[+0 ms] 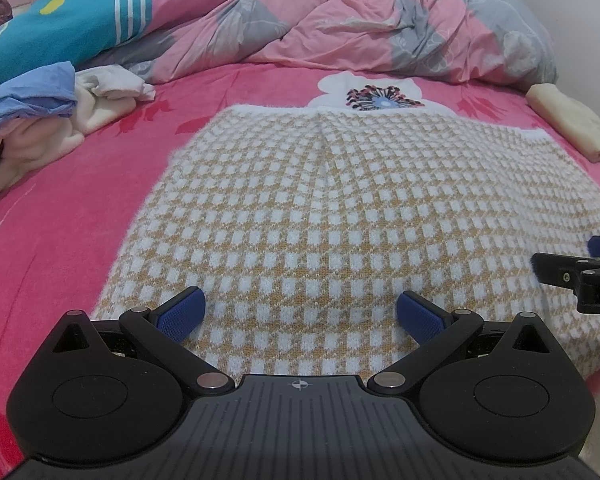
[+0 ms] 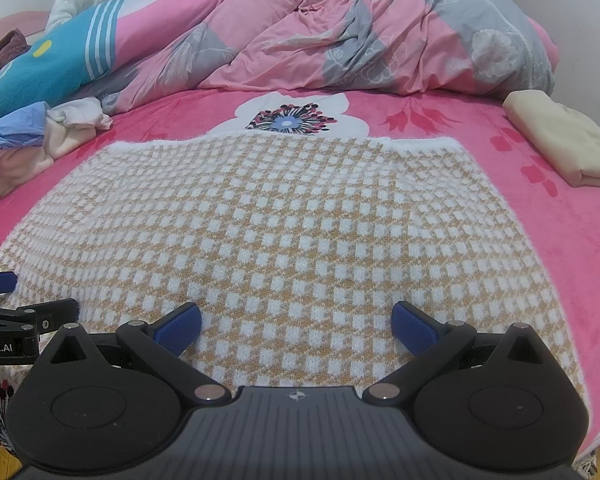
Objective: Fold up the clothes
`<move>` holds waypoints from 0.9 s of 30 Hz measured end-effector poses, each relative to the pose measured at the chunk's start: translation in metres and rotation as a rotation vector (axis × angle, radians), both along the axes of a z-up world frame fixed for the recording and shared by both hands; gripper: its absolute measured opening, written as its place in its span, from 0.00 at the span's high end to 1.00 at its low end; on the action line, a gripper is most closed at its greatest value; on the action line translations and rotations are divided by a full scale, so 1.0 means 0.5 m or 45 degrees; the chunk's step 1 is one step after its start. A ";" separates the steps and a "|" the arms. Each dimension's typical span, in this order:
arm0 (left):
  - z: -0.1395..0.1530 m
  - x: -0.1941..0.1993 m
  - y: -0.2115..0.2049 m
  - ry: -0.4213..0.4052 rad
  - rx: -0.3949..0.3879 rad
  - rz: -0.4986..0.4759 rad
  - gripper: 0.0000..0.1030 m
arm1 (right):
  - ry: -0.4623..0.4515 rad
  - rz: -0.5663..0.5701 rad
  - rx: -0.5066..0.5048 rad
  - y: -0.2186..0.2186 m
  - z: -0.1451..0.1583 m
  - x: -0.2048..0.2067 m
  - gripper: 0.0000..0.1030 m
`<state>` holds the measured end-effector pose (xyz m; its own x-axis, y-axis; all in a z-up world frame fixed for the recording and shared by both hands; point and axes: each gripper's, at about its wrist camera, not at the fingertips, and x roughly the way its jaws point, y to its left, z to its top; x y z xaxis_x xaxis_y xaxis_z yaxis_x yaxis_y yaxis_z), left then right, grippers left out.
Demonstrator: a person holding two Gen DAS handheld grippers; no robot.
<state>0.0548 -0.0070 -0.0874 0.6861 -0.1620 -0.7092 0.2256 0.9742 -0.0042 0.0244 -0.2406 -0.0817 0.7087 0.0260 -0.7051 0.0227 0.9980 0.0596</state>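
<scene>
Across the pink bed sheet [image 1: 60,240] the checked knit garment [image 1: 340,208] lies spread flat in front of me, seemingly partway folded, while both my left fingers [image 1: 300,316] and right fingers [image 2: 296,322] hang open above its near edge, gripping nothing, with unfolded clothes [image 1: 40,120] heaped at the left.

Sweater [image 1: 340,216] lies flat on bed [image 1: 60,240], quilt [image 1: 380,20] behind, clothes pile [image 1: 40,120] left.

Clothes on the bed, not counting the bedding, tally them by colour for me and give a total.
Yellow-and-white checked knit, spread flat: 1
Cream folded garment, at the right edge: 1
Blue garment, in the left pile: 1
White or pale pink pieces, in the left pile: at least 2; it's too bunched to separate
Total: at least 5
</scene>
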 end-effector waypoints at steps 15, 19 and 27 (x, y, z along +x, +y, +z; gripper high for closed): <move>0.048 -0.006 -0.029 -0.191 0.051 -0.078 0.00 | -0.008 -0.003 0.001 0.000 -0.002 -0.003 0.00; 0.022 0.022 -0.044 -0.146 0.066 -0.091 0.00 | -0.012 -0.002 0.000 0.000 -0.002 -0.003 0.00; -0.005 0.040 -0.026 -0.072 -0.023 -0.059 0.00 | -0.032 0.014 -0.007 0.000 -0.005 -0.009 0.00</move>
<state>0.0748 -0.0198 -0.0898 0.7164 -0.2066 -0.6665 0.2706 0.9627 -0.0075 0.0197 -0.2404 -0.0843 0.7258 0.0305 -0.6873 0.0100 0.9984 0.0549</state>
